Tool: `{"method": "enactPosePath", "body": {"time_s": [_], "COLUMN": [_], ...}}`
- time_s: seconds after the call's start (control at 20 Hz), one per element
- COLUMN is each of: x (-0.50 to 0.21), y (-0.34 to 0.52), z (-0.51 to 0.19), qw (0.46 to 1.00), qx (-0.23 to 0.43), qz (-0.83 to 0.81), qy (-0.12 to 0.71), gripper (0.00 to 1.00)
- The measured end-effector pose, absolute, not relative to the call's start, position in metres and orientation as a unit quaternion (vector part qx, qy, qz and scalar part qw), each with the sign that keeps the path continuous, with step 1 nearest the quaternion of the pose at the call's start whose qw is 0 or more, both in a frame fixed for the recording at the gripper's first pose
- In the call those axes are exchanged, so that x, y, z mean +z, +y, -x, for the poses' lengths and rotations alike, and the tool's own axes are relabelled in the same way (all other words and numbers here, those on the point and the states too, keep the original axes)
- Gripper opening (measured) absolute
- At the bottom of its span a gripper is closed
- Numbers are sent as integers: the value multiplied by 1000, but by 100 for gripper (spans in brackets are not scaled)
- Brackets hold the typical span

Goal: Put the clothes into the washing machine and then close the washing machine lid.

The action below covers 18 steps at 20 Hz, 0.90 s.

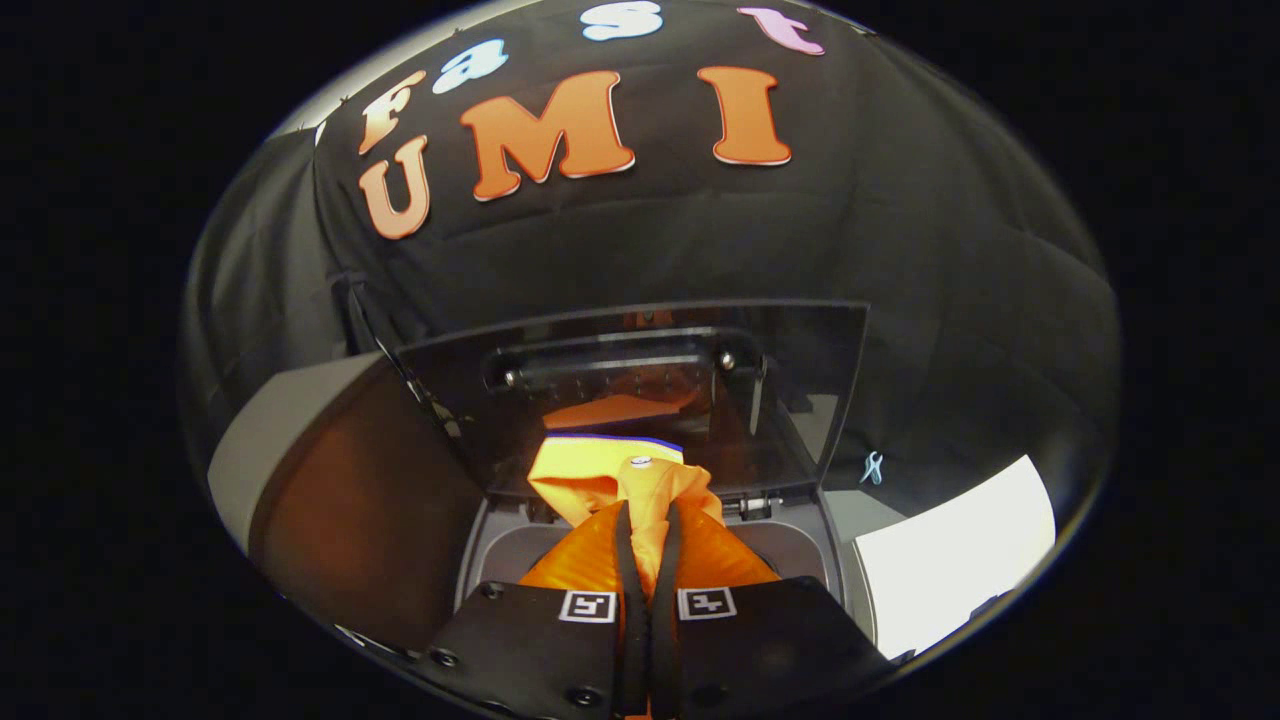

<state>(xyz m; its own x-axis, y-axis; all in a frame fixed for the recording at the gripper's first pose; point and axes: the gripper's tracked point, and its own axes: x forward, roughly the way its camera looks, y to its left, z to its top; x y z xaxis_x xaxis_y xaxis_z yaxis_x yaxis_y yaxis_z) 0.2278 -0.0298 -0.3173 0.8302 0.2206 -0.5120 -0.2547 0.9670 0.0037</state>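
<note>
My gripper (647, 520) is shut on a yellow-orange garment (610, 470), whose fold is pinched between the two orange fingers (585, 560) and bunches up just ahead of them. The cloth hangs over the grey top opening of the washing machine (500, 545). Beyond the garment the dark transparent lid (800, 380) stands raised, nearly upright, hinged at the machine's far edge. The lid mirrors the orange cloth.
The washer's grey body (250, 440) curves off to the left of the fingers. A white flat surface (950, 560) lies to the right of the machine. A small light blue clip (873, 467) hangs on the black cloth wall behind.
</note>
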Motion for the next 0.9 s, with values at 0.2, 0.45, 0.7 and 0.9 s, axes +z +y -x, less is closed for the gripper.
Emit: {"method": "enactPosePath", "body": {"time_s": [0.2,0.45,0.7,0.9], "x": [-365,-410,-440,-473], "y": [-28,-33,-36,-39], "z": [-245,-258,-259,-256], "qw": [948,936,928,915], "qx": [121,107,103,90], "qz": [33,27,48,56], "qy": [293,333,354,390], "gripper": [9,9,9,11]}}
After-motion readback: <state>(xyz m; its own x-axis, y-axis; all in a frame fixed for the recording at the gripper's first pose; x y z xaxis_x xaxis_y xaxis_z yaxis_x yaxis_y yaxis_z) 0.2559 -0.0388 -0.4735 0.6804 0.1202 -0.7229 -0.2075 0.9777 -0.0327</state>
